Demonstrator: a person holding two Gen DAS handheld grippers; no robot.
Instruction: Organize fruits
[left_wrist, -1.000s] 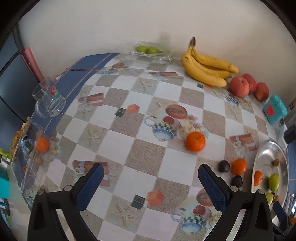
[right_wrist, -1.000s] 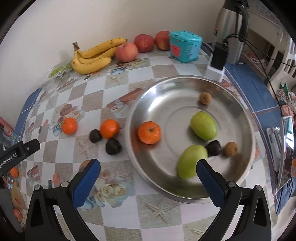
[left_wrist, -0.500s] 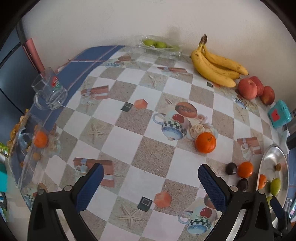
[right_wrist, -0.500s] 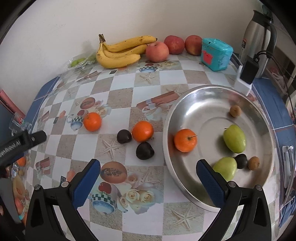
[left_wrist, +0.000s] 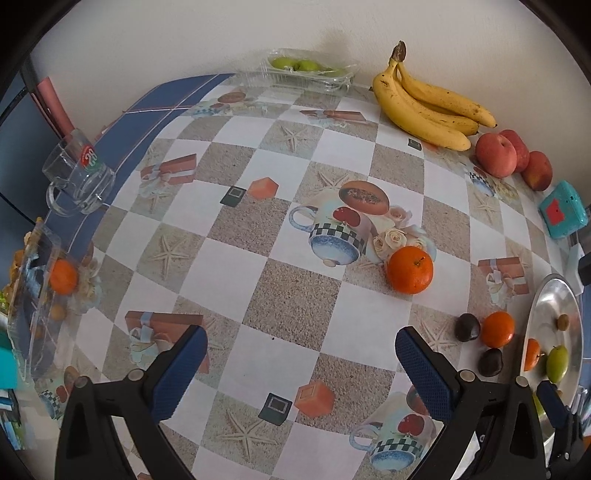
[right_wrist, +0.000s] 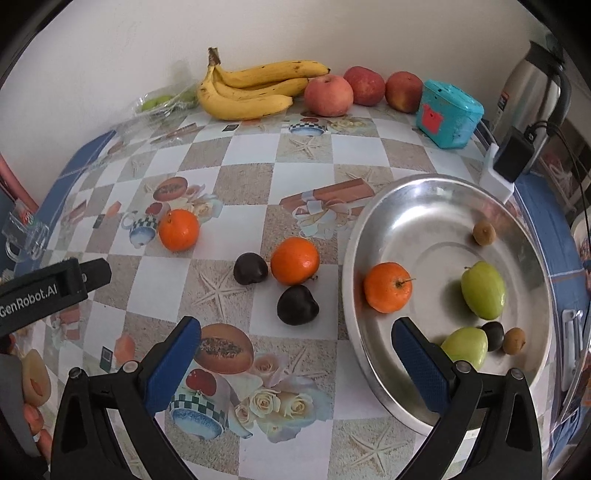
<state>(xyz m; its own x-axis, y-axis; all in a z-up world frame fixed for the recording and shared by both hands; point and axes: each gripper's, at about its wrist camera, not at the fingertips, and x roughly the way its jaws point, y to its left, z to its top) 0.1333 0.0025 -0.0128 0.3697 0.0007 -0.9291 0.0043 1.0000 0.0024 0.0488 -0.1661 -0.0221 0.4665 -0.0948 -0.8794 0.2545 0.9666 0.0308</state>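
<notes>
A round steel tray (right_wrist: 413, 206) on the right holds an orange (right_wrist: 388, 287), two green fruits (right_wrist: 483, 290), a dark plum and two small brown fruits. On the tablecloth left of it lie two oranges (right_wrist: 294, 260) (right_wrist: 178, 229) and two dark plums (right_wrist: 297, 305) (right_wrist: 250, 268). My right gripper (right_wrist: 295, 354) is open and empty, above the near plum. My left gripper (left_wrist: 301, 362) is open and empty over the cloth; the nearest orange (left_wrist: 410, 270) lies ahead to its right, and the tray (left_wrist: 554, 295) shows at the right edge.
Bananas (right_wrist: 255, 88), three apples (right_wrist: 328, 95) and a teal box (right_wrist: 448, 114) line the back wall. A clear box of green fruit (left_wrist: 306, 70) stands at the back. A glass mug (left_wrist: 79, 173) and a plastic container (left_wrist: 37, 295) are left. A kettle (right_wrist: 532, 92) and charger are right.
My right gripper has swung left, from over the tray to over the loose plums and oranges. My left gripper has shifted slightly, and the table fruit now sits further right in its view.
</notes>
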